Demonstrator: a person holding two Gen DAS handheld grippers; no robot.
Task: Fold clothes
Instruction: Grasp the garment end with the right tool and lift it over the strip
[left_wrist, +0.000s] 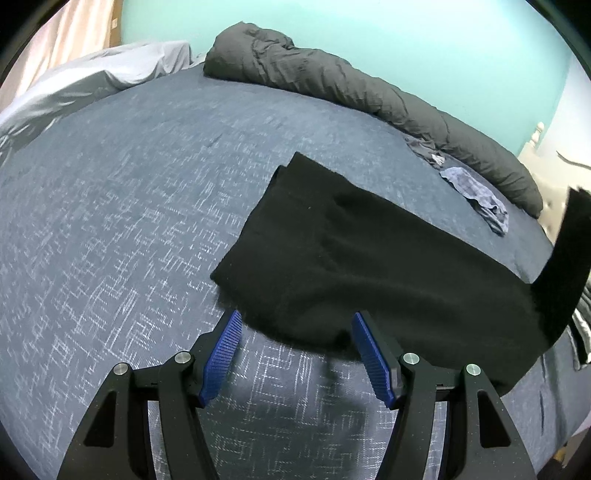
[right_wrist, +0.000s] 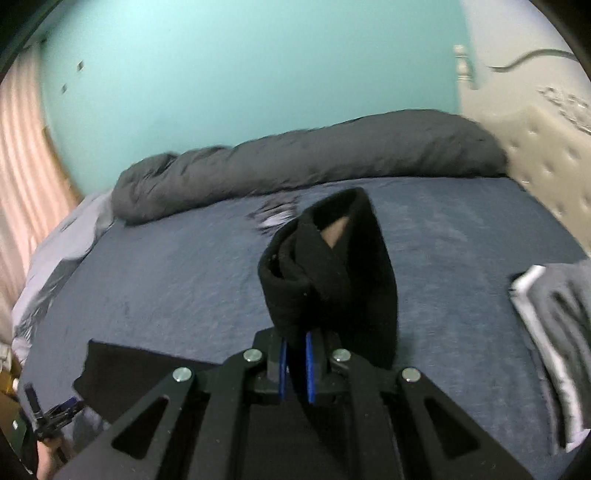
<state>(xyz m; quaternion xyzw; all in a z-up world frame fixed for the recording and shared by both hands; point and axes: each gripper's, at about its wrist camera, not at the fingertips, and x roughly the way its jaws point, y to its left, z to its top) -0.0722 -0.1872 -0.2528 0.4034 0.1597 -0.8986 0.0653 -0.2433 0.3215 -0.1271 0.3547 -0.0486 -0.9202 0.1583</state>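
Right gripper (right_wrist: 295, 363) clamped on black garment (left_wrist: 369, 266), waistband raised at frame centre; rest spread lower right on blue bed (left_wrist: 129, 184). Left gripper (left_wrist: 295, 350) spread wide, empty.

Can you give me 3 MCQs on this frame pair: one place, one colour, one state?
1. Where does the rolled grey duvet lie?
A. Along the far edge of the bed, by the wall
B. On the floor
C. Under the black garment

2. What colour are the pads of the left hand-held gripper?
A. Red
B. Blue
C. Yellow

3. What state is the right hand-held gripper in?
A. Open, holding nothing
B. Shut on the black garment
C. Shut on a striped towel

Answers:
1 A: the duvet runs along the bed's far side, against the teal wall.
2 B: both ribbed pads show blue in the left wrist view.
3 B: the jaws pinch a lifted band of the black fabric in the right wrist view.
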